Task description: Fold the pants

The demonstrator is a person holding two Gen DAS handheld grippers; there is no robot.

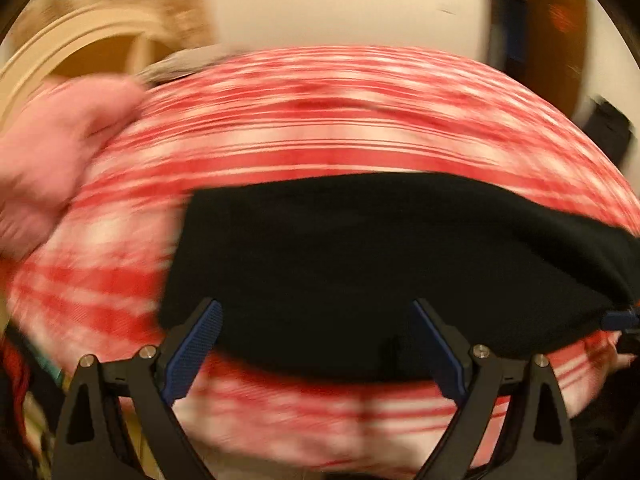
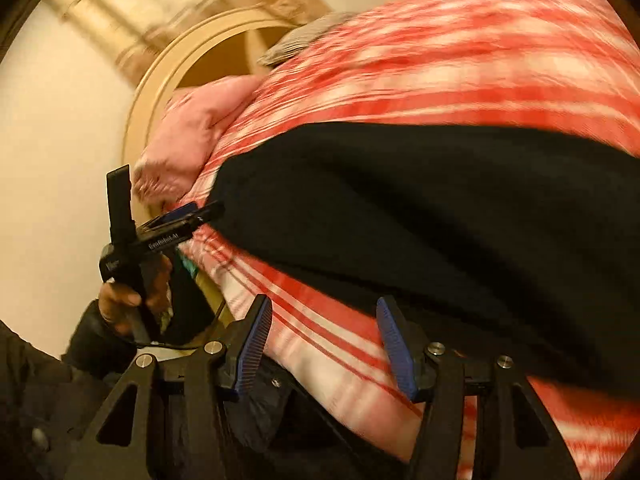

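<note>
The pants [image 1: 380, 264] are plain black and look like a flat, smooth folded slab lying on a red and white striped bedspread [image 1: 320, 120], with a pink pillow [image 1: 48, 152] off past their far left end. The left gripper [image 1: 318, 320] has its fingers spread wide, the pants' near edge right between the blue pads [image 1: 200, 356]. Same deal with the right gripper [image 2: 324, 320]: fingers spread, nothing pinched, pants just ahead and to the right of its tips.

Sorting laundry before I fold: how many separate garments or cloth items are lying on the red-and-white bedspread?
2. The black pants lie across the near part of the bedspread; a pink cloth is bunched at its far left edge. More may be hidden; the views are blurred.
</note>
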